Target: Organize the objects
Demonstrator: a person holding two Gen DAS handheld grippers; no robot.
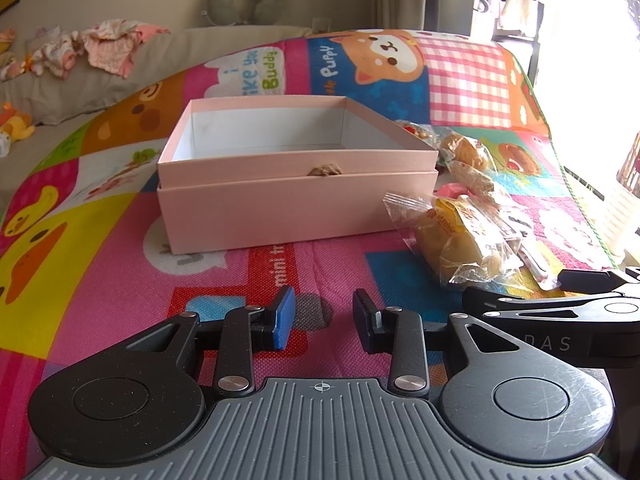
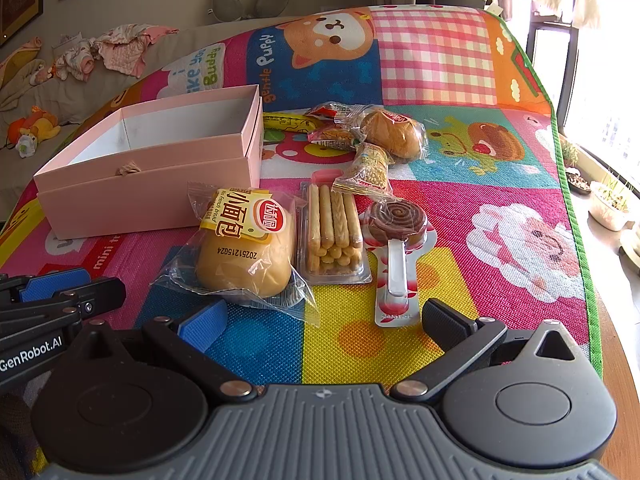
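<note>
An open pink box [image 1: 280, 196] stands on the colourful play mat [image 1: 100, 280], empty inside; it also shows in the right wrist view [image 2: 152, 184]. Right of it lie wrapped snacks: a small bread bun [image 2: 246, 252], a pack of biscuit sticks [image 2: 332, 236], a spiral lollipop [image 2: 396, 220], a peanut pack [image 2: 368, 168], a round bun [image 2: 394, 132] and a yellow stick snack [image 2: 288, 122]. My left gripper [image 1: 324, 320] is open and empty, just in front of the box. My right gripper [image 2: 324, 324] is open wide and empty, just in front of the bread bun and lollipop.
A grey sofa [image 1: 72, 80] with baby clothes [image 1: 104, 48], a neck pillow [image 1: 246, 0] and a plush toy [image 2: 34, 128] lies behind the mat. The mat's green edge [image 2: 576, 216] runs along the right, with plant pots [image 2: 608, 204] beyond it.
</note>
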